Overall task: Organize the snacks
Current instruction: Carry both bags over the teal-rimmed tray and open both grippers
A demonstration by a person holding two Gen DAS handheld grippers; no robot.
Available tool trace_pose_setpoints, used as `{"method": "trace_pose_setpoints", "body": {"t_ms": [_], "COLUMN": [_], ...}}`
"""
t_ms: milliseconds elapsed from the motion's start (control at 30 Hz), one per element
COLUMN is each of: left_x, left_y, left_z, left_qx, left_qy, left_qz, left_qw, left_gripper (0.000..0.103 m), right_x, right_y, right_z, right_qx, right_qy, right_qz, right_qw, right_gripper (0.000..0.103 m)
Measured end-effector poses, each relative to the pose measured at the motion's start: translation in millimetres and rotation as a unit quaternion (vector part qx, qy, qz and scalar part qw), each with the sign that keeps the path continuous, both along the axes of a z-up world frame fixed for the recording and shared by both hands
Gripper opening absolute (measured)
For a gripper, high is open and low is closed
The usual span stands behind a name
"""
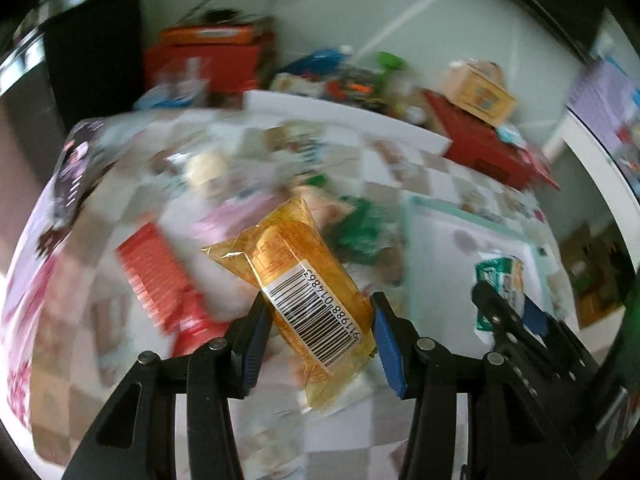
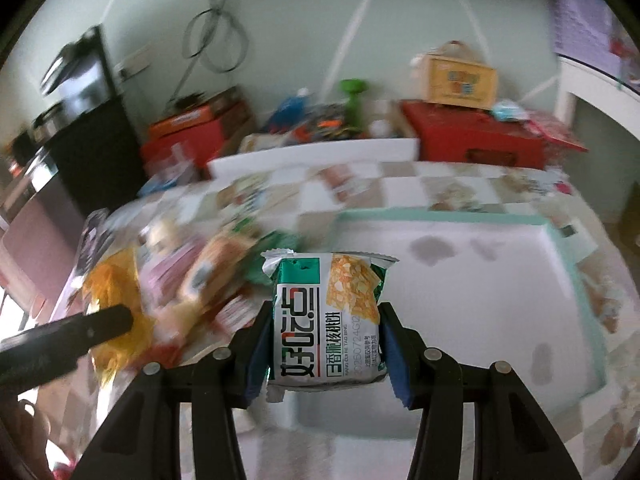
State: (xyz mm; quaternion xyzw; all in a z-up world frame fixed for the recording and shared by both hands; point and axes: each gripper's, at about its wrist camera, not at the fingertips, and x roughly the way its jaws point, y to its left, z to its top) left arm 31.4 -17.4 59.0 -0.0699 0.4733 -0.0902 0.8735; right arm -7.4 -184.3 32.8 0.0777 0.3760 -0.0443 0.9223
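Left gripper [image 1: 318,320] pinches a yellow barcoded snack packet [image 1: 304,284] between its pads, above the checked tablecloth [image 1: 404,184]. Right gripper [image 2: 326,344] clamps a green-and-white biscuit packet [image 2: 326,316], over the teal-rimmed tray [image 2: 440,216].

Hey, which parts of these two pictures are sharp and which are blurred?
Left wrist view: the yellow packet between the left gripper pads is sharp, the table behind smeared. Right wrist view: the green-and-white packet in the right gripper is crisp, the snack pile streaked.
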Motion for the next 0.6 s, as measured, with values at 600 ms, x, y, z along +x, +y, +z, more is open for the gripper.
{"method": "trace_pose_setpoints", "body": {"t_ms": [600], "left_x": [18.2], "left_y": [-146.1], "left_z": [-37.5], "left_qx": [0.019], "left_qy": [-0.013], "left_qz": [-0.185], "left_qw": [0.9825], "left_gripper": [0.051], "right_x": [-26.1], "right_y": [-150.7], "right_z": [-34.7], "right_qx": [-0.014], "right_qy": [0.04], "right_qz": [-0.217], "right_qw": [0.975], "right_gripper": [0.053]}}
